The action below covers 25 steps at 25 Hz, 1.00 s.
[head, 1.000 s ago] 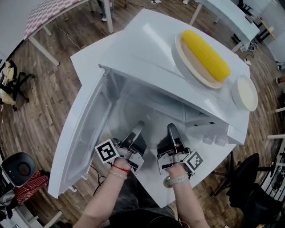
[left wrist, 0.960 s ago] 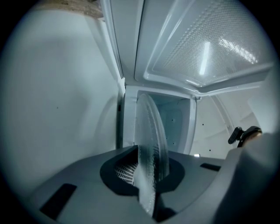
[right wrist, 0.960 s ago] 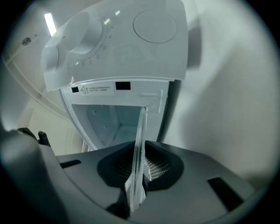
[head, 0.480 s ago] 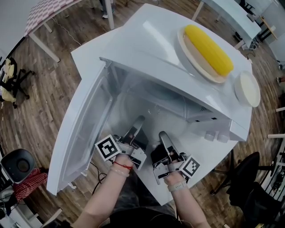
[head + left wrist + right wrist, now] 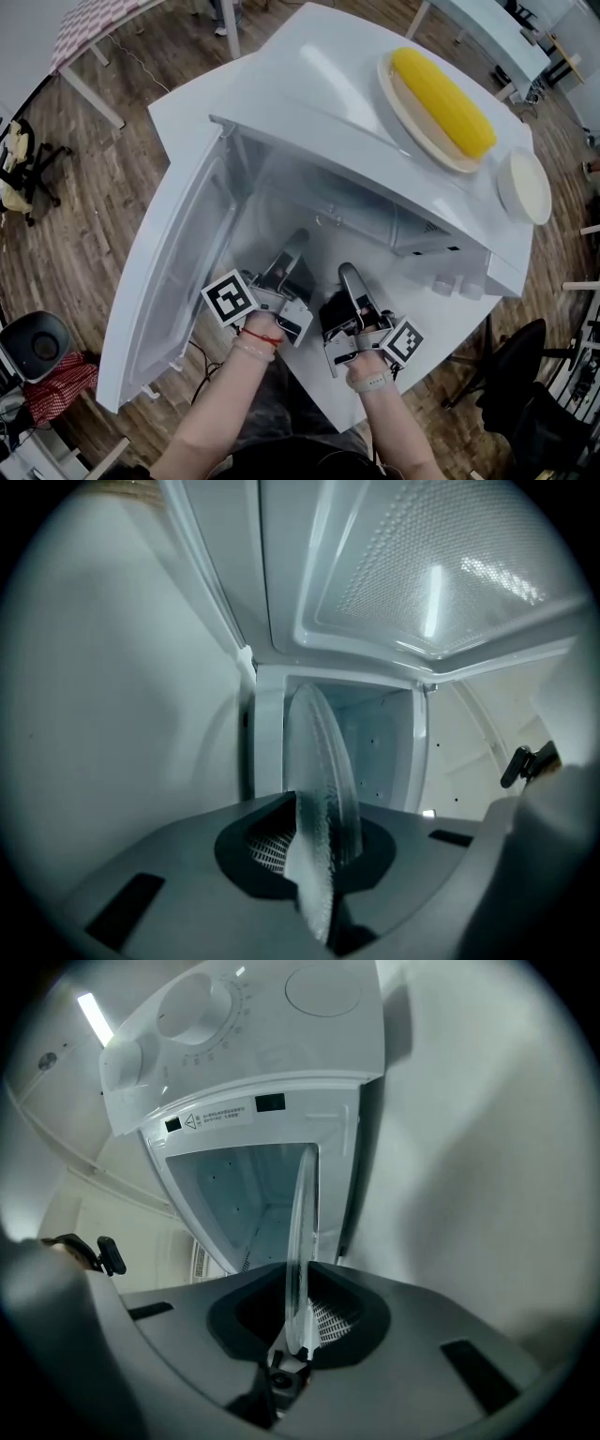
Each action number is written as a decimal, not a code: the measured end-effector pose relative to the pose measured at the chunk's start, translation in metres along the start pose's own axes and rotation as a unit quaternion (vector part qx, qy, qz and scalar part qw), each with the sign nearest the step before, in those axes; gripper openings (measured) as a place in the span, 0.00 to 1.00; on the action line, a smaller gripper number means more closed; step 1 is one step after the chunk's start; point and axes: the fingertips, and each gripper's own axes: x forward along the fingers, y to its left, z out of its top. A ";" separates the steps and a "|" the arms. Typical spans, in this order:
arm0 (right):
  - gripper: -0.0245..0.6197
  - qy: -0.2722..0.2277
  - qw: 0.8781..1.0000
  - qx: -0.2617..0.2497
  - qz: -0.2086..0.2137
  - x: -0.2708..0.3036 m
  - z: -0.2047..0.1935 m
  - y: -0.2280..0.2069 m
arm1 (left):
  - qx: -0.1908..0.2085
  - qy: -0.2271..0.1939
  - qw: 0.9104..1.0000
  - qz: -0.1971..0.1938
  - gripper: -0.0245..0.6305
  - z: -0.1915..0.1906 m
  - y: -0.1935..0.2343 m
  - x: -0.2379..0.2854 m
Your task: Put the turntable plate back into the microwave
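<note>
Head view: the microwave [image 5: 309, 84] stands on a white counter [image 5: 192, 117] with its door [image 5: 173, 272] swung wide to the left. On its roof lies a corn [image 5: 442, 86] on a tan plate [image 5: 412, 117], and a white dish [image 5: 523, 187] sits just beside that at the right. Both hands reach toward the open cavity. The left gripper [image 5: 295, 242] and the right gripper [image 5: 349, 277] are side by side at the front opening, near each other but apart. The clear glass between them is hard to make out from here.

Left gripper view: the left gripper [image 5: 314, 860] is closed on the rim of the turntable plate [image 5: 323, 780]. The ribbed glass stands edge-on between its jaws and runs forward toward the cavity [image 5: 375, 747]. The inside of the door [image 5: 431, 564], with its dotted mesh, fills the upper right.

Right gripper view: the right gripper [image 5: 295, 1335] is likewise clamped on the turntable plate [image 5: 300, 1222], seen as a thin upright edge between its jaws. The plate's far edge is at the mouth of the cavity [image 5: 239, 1194]. Above the opening is the control panel with two knobs [image 5: 187, 1007] and a small warning label [image 5: 216, 1117].
</note>
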 end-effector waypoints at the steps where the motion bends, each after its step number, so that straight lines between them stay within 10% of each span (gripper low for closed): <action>1: 0.12 -0.002 1.000 0.001 0.000 0.002 0.001 0.000 | 0.000 0.000 1.000 0.000 0.09 0.001 0.001 0.002; 25: 0.11 -0.038 0.999 0.012 -0.019 0.030 0.024 -0.008 | 0.025 0.036 0.999 0.002 0.10 -0.008 0.005 0.010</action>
